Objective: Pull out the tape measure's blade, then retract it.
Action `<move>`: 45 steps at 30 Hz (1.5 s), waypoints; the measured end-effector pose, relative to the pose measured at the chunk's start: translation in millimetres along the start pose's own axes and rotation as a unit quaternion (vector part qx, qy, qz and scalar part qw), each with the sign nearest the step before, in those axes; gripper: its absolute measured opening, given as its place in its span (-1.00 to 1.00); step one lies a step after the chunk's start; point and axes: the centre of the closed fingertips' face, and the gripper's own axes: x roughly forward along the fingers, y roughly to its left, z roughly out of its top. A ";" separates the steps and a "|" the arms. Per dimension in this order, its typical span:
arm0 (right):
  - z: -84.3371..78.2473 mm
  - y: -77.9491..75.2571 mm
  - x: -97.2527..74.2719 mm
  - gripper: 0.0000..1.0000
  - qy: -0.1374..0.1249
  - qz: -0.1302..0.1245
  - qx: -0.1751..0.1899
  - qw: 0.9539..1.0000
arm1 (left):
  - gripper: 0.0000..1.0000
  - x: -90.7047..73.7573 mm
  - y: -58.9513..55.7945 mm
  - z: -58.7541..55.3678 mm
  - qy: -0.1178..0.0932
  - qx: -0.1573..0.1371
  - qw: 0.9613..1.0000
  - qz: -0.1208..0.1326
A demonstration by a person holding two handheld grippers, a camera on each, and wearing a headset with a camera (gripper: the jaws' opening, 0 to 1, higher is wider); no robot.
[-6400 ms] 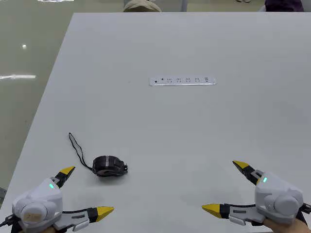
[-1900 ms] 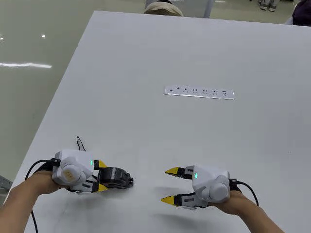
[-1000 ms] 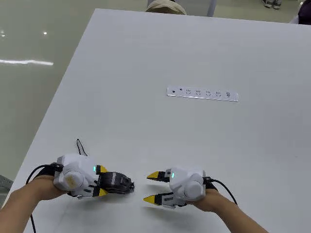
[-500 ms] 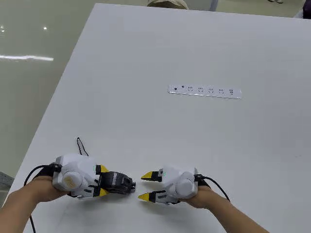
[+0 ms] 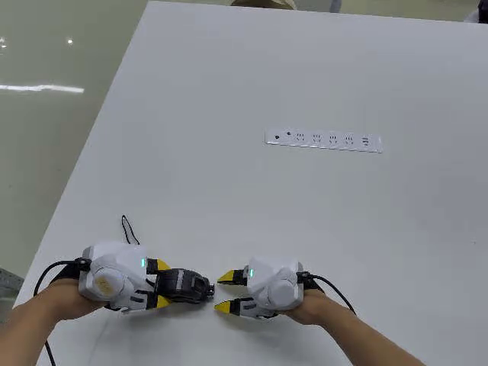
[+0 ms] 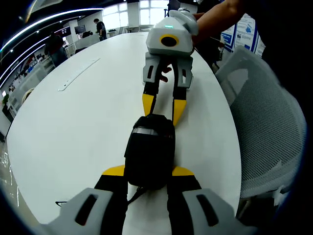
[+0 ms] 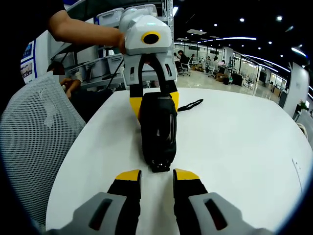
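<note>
Here the left gripper clamps the tape measure, hiding its sides; right gripper gapes nearby.

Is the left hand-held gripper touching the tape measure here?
Touching. The left gripper view shows the left hand-held gripper with both yellow-tipped jaws pressed against opposite sides of the tape measure, no gap on either side.

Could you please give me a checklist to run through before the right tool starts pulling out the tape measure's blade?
1. Left tool shut on the small black tape measure: ok.
2. Right tool open, jaws apart: ok.
3. Right tool lined up with the case's blade mouth: ok.
4. Blade hook gripped: not ok, the jaws have not yet closed on it.
5. Thin black wrist cord lies behind the case, off the pull line: ok.
</note>
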 end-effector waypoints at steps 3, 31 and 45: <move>1.7 -1.3 2.2 -0.54 0.002 0.000 -0.004 1.000 | -0.47 -0.7 -0.3 -0.9 -0.001 0.000 1.000 -0.001; 7.9 -4.3 11.8 -0.70 0.007 0.014 -0.014 1.000 | -0.48 -3.6 -1.2 -3.8 -0.011 -0.012 1.000 -0.004; 11.4 -3.3 10.0 -0.79 0.005 0.019 -0.011 1.000 | -0.47 -5.0 -0.8 -6.8 -0.014 -0.017 1.000 0.001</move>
